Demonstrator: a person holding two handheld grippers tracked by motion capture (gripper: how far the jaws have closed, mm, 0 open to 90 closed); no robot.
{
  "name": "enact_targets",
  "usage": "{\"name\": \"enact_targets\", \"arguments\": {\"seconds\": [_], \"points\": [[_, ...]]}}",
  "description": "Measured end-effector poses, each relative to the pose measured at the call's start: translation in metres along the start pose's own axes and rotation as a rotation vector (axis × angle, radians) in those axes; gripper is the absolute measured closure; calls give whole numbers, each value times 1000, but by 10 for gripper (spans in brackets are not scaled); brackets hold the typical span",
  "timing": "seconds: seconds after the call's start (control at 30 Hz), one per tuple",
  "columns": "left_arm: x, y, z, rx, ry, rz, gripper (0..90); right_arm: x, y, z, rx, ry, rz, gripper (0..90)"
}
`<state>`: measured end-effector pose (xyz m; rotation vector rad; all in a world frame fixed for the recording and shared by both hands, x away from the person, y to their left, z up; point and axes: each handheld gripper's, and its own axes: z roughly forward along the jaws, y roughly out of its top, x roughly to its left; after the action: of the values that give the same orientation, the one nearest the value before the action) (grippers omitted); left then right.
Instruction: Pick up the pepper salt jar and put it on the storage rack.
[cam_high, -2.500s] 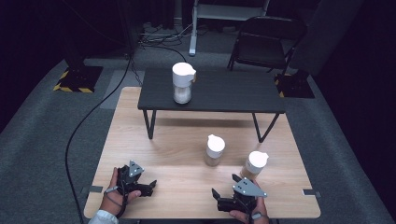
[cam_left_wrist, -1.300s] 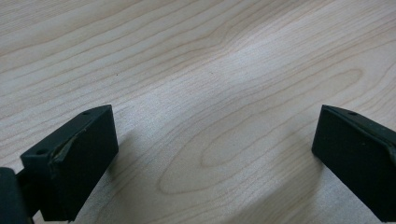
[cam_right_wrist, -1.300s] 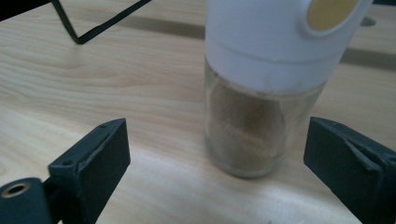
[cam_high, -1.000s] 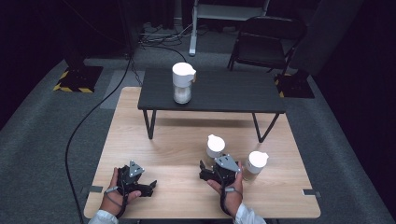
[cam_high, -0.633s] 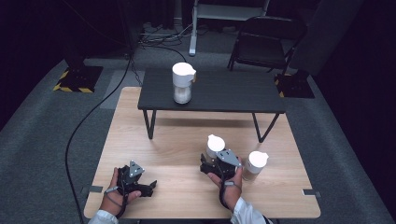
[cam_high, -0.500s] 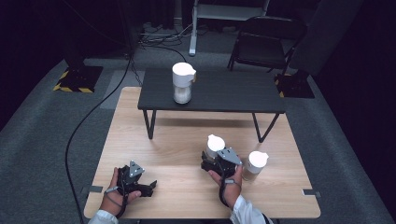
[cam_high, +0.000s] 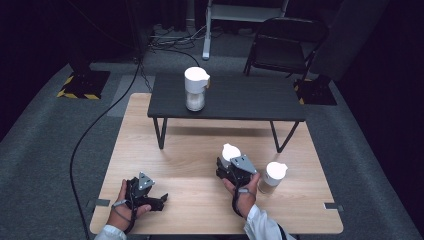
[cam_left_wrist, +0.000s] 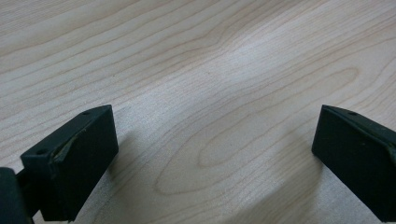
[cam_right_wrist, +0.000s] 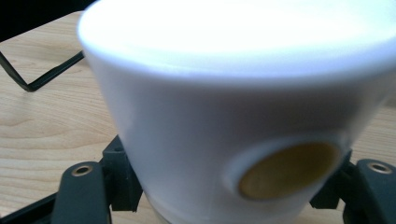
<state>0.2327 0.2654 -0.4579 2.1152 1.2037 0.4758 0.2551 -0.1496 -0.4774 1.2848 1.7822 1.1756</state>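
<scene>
Right, from the high view: the right hand-held gripper (cam_high: 229, 165) is up against a white-lidded jar with pale contents (cam_high: 230, 153), which stands on the light wooden desk (cam_high: 200, 160) just in front of the low black side table (cam_high: 235, 97). Its jaws have just been closing, with that jar between them, and now they pinch it. A second white-lidded jar (cam_high: 272, 176) stands just beside the right hand, apart from the gripper. A third, taller white-lidded jar (cam_high: 195, 89) sits on the black side table, well apart. The left hand-held gripper (cam_high: 155, 200) rests low near the desk's front-left edge, away from all the jars.

Over to the left gripper view: two black jaws spread wide, nothing between them but bare wood grain (cam_left_wrist: 210, 93).

Now the right gripper view: the white lid (cam_right_wrist: 233, 93) looms right up close, with a round brownish spot (cam_right_wrist: 287, 170) on its side, and the black jaws hug the jar from both sides below it.
</scene>
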Motion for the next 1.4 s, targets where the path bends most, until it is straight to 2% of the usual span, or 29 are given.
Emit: {"name": "enact_targets", "arguments": {"seconds": [0.2, 0.47, 1.13, 1.4], "points": [[0, 0, 0, 0, 0, 0, 2, -5, 3, -2, 7, 19, 4, 295], [0, 0, 0, 0, 0, 0, 3, -2, 16, -15, -10, 39, -33, 295], [0, 0, 0, 0, 0, 1, 2, -12, 71, -62, -55, 80, -39, 294], [0, 0, 0, 0, -1, 0, 2, -21, 90, -79, -70, 98, -42, 295]]}}
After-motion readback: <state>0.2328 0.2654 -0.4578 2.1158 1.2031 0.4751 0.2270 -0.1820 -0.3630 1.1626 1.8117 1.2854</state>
